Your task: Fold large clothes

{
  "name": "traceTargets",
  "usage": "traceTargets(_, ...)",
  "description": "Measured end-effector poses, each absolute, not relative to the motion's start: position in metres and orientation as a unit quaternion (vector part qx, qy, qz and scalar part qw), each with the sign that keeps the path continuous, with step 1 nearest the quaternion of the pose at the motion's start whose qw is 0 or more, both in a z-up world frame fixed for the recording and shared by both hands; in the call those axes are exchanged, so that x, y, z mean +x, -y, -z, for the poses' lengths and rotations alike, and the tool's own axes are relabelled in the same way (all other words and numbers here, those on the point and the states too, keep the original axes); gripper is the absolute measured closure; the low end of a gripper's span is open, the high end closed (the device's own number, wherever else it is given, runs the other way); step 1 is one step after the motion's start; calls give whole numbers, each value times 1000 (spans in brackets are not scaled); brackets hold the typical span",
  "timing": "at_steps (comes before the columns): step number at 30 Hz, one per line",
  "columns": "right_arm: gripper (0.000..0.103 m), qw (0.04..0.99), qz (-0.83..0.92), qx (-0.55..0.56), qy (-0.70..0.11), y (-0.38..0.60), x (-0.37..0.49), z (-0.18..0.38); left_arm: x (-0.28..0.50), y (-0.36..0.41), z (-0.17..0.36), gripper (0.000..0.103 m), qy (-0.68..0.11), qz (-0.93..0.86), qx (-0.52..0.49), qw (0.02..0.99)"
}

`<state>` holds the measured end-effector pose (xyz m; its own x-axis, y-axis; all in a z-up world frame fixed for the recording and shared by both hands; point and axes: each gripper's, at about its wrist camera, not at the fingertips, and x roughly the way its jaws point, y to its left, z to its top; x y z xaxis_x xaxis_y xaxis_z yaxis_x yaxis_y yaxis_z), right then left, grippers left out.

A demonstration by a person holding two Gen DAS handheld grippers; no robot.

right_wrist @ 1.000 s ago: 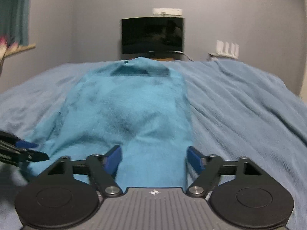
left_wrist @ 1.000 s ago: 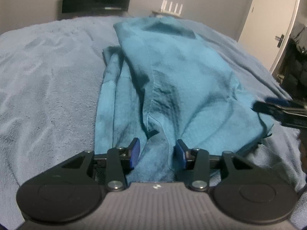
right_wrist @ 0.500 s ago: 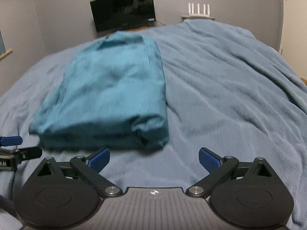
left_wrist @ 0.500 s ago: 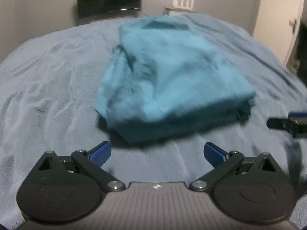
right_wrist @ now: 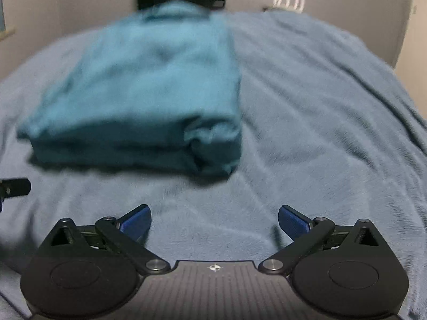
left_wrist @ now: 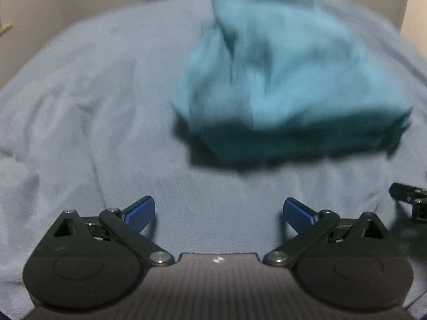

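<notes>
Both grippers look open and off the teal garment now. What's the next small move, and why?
Probably bring the right gripper forward to the garment's near right corner and tuck it flat. That corner looks bunched and loose, while the rest sits as a fairly square fold on the blanket. Both the right and the left gripper are open, empty and short of the cloth. The blur hides finer detail.

Open blue blanket [right_wrist: 320,106] is found between each gripper and the folded teal garment [right_wrist: 149,85], the only obstruction, raised above the bedding; passage right of it is unobstructed.
</notes>
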<state>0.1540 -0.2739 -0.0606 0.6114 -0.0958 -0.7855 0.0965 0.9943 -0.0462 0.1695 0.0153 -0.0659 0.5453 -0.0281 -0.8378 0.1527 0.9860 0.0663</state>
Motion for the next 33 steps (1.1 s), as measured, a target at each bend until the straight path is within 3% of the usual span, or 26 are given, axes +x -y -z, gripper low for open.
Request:
traceTargets(5, 0, 881, 40, -15, -472, 266, 162, 80, 172, -10, 77, 0, -488, 57, 89, 867)
traceTargets(15, 0, 899, 36, -15, -435, 260, 153, 68, 154, -5, 61, 0, -428, 78, 93, 896)
traceTargets(21, 1, 930, 46, -1, -366, 265, 136, 42, 139, -1, 41, 0, -364, 85, 95, 923)
traceTargets(33, 0, 934, 43, -3, -354, 268, 135, 38, 136, -1, 40, 0, -362, 88, 95, 923)
